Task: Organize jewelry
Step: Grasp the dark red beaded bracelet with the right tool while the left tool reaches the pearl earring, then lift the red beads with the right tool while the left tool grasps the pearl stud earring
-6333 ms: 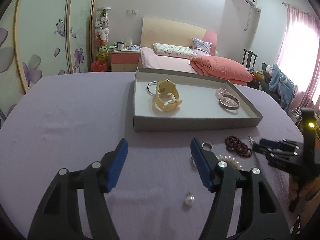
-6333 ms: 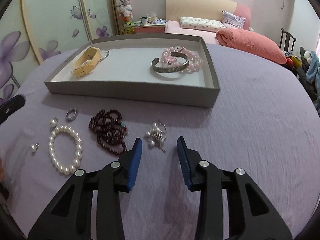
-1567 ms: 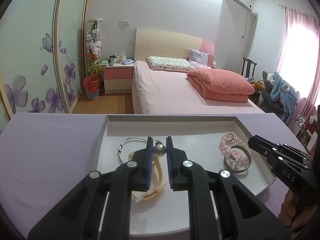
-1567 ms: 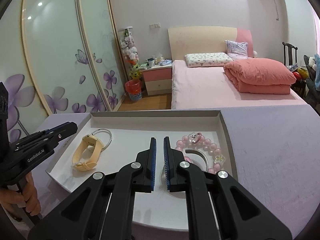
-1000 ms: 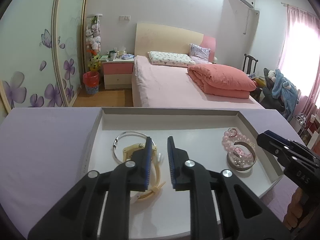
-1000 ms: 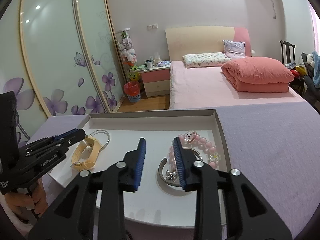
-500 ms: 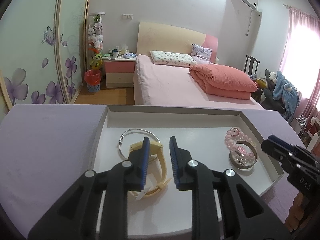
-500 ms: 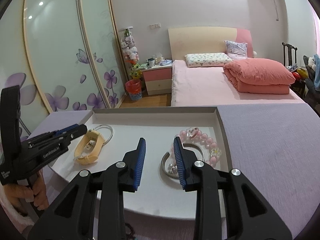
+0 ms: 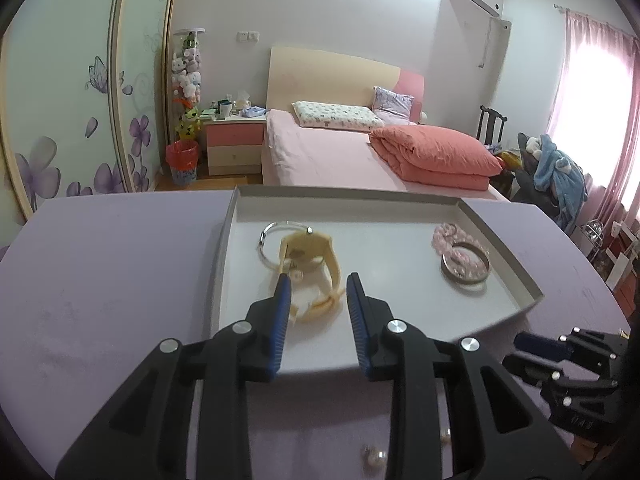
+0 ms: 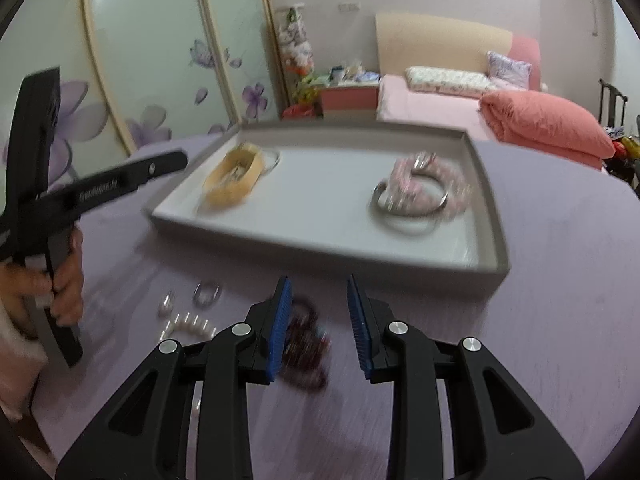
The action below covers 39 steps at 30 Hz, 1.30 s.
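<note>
left gripper: jaws just opened, empty, over tray | right gripper: jaws apart, empty, above dark beads on table | risk: beads slip from a loose pinch

The left gripper pointed forward and downward, its blue-padded jaws a little apart after just opening further, with nothing pinched between them. In the right wrist view, a hand wrapped around this gripper's black handle, off to the left of the right gripper. The right gripper also angled downward, its jaws parted by a modest gap and empty. From the left wrist view it sat low to the right of the left gripper.
</note>
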Each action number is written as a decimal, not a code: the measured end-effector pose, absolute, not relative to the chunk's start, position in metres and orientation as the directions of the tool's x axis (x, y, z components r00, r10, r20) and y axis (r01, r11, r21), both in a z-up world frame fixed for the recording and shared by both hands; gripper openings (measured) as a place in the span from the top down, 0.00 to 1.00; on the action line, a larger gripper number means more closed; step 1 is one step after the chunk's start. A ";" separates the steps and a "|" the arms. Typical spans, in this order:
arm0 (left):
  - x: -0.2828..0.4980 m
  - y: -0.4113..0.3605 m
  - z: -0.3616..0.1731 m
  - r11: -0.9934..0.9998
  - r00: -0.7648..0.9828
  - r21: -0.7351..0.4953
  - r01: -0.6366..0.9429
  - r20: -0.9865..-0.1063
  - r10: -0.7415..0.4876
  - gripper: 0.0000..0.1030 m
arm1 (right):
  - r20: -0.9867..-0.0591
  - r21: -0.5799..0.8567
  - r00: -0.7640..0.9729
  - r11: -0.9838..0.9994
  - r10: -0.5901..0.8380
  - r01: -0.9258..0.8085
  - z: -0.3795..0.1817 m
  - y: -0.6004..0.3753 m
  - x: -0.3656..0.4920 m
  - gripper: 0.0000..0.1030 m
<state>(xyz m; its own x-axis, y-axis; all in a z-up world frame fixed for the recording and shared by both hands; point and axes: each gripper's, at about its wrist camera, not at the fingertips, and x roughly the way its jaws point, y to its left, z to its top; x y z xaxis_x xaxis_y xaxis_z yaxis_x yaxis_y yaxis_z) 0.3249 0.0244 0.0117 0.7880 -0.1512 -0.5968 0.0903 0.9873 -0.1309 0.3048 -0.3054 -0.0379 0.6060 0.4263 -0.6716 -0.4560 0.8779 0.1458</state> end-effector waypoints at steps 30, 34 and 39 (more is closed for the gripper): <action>0.235 0.022 -0.004 0.979 0.731 -0.151 0.133 -0.653 -0.200 0.54 | -0.753 0.106 0.635 0.983 0.176 -0.147 -0.059 -0.381 0.269 0.91; 0.228 0.014 -0.014 0.977 0.701 -0.141 0.162 -0.680 -0.214 0.54 | -0.751 0.131 0.636 0.984 0.176 -0.117 -0.061 -0.396 0.263 0.91; 0.230 0.001 -0.024 0.976 0.669 -0.140 0.168 -0.711 -0.217 0.55 | -0.751 0.134 0.634 0.983 0.183 -0.125 -0.062 -0.393 0.264 0.91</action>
